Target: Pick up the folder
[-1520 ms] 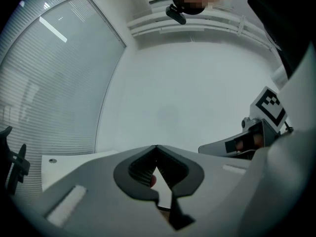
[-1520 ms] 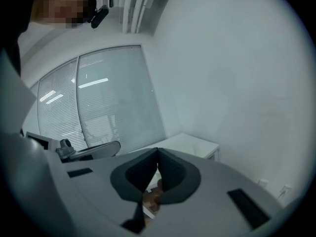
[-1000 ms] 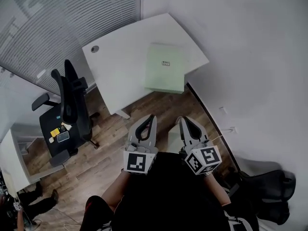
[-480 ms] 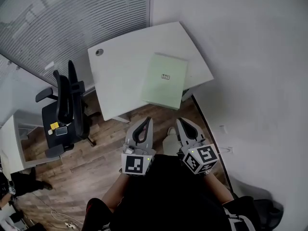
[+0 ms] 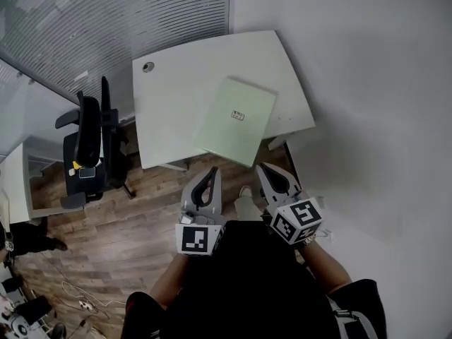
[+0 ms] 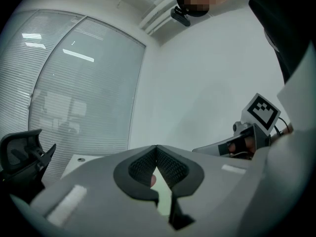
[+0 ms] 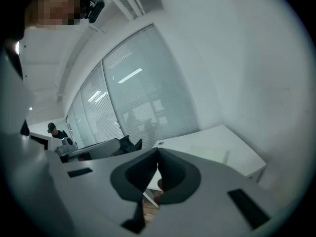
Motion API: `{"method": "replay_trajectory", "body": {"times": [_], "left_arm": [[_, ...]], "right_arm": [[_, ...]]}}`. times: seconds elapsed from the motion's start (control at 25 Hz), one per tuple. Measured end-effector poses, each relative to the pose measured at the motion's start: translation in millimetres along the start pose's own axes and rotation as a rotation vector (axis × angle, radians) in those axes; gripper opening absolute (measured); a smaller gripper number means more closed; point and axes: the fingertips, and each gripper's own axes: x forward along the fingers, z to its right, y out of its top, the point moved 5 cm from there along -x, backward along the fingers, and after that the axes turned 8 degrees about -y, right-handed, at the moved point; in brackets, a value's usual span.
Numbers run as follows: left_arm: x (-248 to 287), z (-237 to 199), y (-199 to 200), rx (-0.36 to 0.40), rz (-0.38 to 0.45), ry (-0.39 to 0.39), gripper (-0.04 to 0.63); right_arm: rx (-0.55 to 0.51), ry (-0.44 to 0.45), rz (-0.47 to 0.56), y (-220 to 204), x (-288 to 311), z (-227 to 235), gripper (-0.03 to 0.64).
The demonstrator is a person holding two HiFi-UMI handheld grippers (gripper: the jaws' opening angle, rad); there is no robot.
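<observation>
Well, the left gripper (image 5: 209,175) and right gripper (image 5: 265,171), low in the middle, are both pressed together and hold nothing. Just above, the green folder (image 5: 236,119) lies on the white desk (image 5: 173,97), hanging over its edge. It seems best to open one, then pinch that hanging part.

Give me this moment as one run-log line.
folder: on desk, not held | left hand-held gripper: shut, empty | right hand-held gripper: shut, empty
</observation>
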Motion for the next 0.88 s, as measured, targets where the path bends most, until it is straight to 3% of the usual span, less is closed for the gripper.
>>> {"method": "replay_trajectory", "body": {"times": [0.16,0.32,0.56,0.88], "left_arm": [[10.2,7.4,-2.2,-0.004,-0.005,0.054,0.005],[19.4,13.8,-6.2,0.039,0.001,0.106,0.005],[33.7,29.5,-10.4,0.019,0.007,0.184,0.005],[44.5,35.8,-17.3,0.012,0.022,0.246,0.005]], "right_arm": [[-0.014,0.085,-0.04,-3.1,13.8,23.7,0.0],[0.05,0.123,-0.1,-20.3,30.0,51.7,0.0],[0.158,0.179,-0.158,-49.1,48.3,82.7,0.0],[0.302,0.22,-0.32,-100.6,76.6,105.8,0.0]]}}
